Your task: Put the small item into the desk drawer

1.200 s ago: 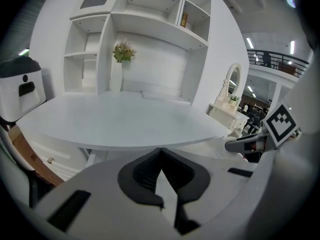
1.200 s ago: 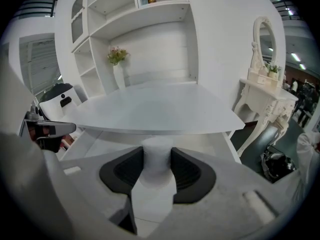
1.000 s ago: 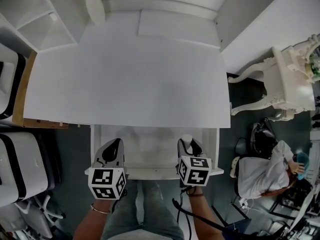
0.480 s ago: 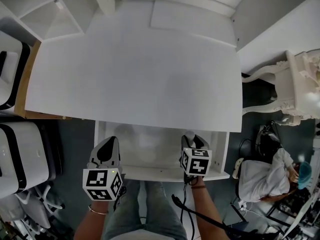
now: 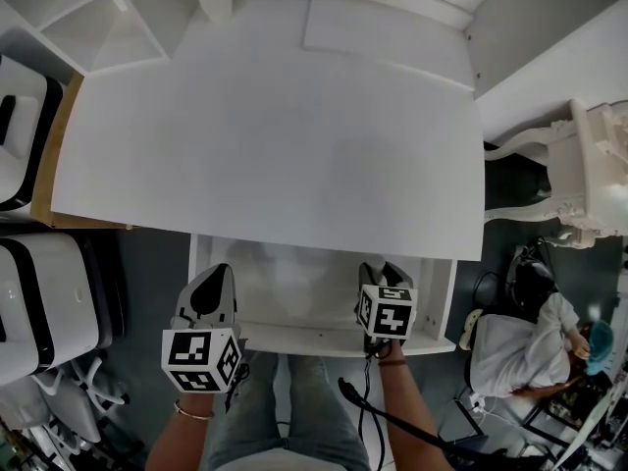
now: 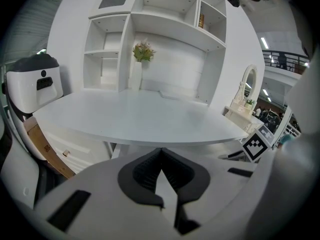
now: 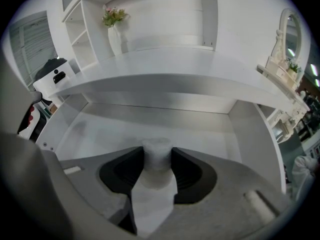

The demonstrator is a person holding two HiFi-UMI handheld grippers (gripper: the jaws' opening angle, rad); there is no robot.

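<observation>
Far left: white seats (image 5: pixel 29 302) parked beside the desk (image 5: pixel 275 135). White vase (image 6: pixel 136 74) with a small plant sits at the back of the desktop, by the shelf unit (image 6: pixel 150 29).

Left gripper (image 6: pixel 161 156): clenched, pads meet at the tips, nothing between them. In the head view it's over the front-left corner of the open drawer (image 5: pixel 324 340), pointing at the desk edge.

The drawer is pulled out under the desk's front edge. White inside; the only thing I can see in it is what the right gripper carries.

Right gripper (image 7: pixel 157 160): clamped on the small item (image 7: pixel 157 149), a short white cylinder, upright, one pad on each side. Jaws reach in over the drawer front on the right half, nearer the right wall (image 7: pixel 252 139) than the left. The item is over the drawer floor; can't tell if it touches.

Right of the desk: ornate white vanity table (image 5: pixel 589 175). Nearer, a person in white (image 5: pixel 525 337) is seated, well apart from the drawer.
</observation>
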